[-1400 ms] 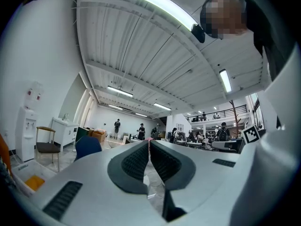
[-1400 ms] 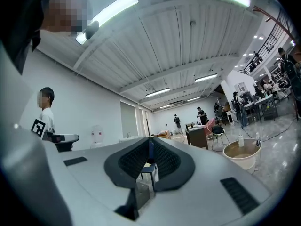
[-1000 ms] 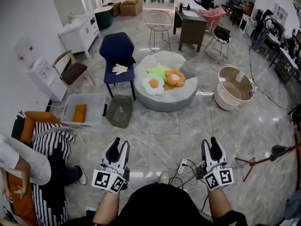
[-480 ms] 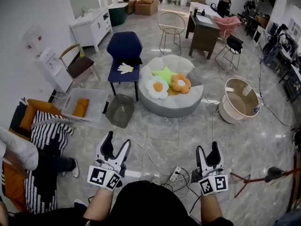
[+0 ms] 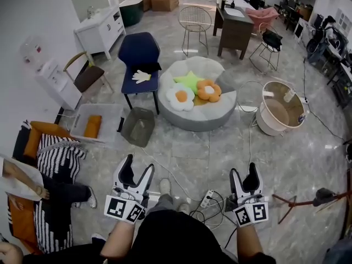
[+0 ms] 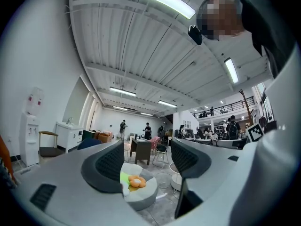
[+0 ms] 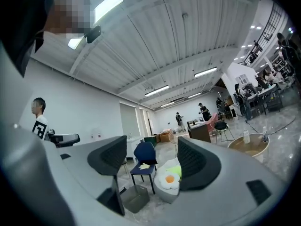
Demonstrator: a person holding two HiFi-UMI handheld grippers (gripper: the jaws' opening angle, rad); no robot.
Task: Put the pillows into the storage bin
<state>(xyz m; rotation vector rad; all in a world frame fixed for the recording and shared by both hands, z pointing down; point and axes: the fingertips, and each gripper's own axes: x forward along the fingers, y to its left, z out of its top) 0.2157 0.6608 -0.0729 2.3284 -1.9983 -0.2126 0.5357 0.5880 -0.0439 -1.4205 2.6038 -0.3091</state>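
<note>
Three pillows lie on a grey beanbag (image 5: 204, 117) ahead: a fried-egg pillow (image 5: 181, 97), an orange flower pillow (image 5: 208, 90) and a green star pillow (image 5: 188, 81). The clear storage bin (image 5: 110, 114) stands on the floor to its left with an orange pillow (image 5: 92, 126) inside. My left gripper (image 5: 137, 166) and right gripper (image 5: 245, 172) are held low and level, well short of the beanbag. Both jaws have just been opening and stand open with nothing between them. The flower pillow (image 6: 136, 181) shows far beyond the left jaws, the egg pillow (image 7: 170, 179) beyond the right jaws.
A grey tub (image 5: 137, 126) sits tilted beside the bin. A blue chair (image 5: 139, 54) with a white glove (image 5: 141, 76) stands behind it. A beige round basin (image 5: 280, 109) is at the right. A power strip and cables (image 5: 208, 198) lie near my feet. A person (image 5: 55, 158) sits at the left.
The jaws of both grippers have spread apart. Both grippers sit slightly lower in the view, and my foot now shows between them.
</note>
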